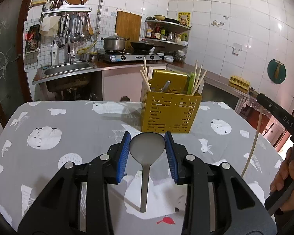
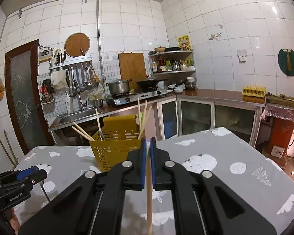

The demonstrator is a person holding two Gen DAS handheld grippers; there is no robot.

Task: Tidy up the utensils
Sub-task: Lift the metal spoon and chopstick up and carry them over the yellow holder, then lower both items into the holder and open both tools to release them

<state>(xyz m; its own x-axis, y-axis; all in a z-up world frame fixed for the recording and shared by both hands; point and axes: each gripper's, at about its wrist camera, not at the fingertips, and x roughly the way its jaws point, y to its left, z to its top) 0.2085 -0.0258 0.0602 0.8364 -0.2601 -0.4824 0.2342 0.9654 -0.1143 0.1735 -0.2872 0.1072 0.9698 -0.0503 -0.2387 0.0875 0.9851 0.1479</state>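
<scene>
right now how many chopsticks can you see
7: three in the yellow caddy's left side, three in its right, one in the right tongs. More may be hidden.

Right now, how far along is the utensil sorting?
Done: several chopsticks and a metal utensil already stand in the yellow holder. In hand: the left gripper holds a spoon by its bowl; the right gripper is shut on one chopstick. Left: dropping both into the holder. No loose utensils show on the table.
</scene>
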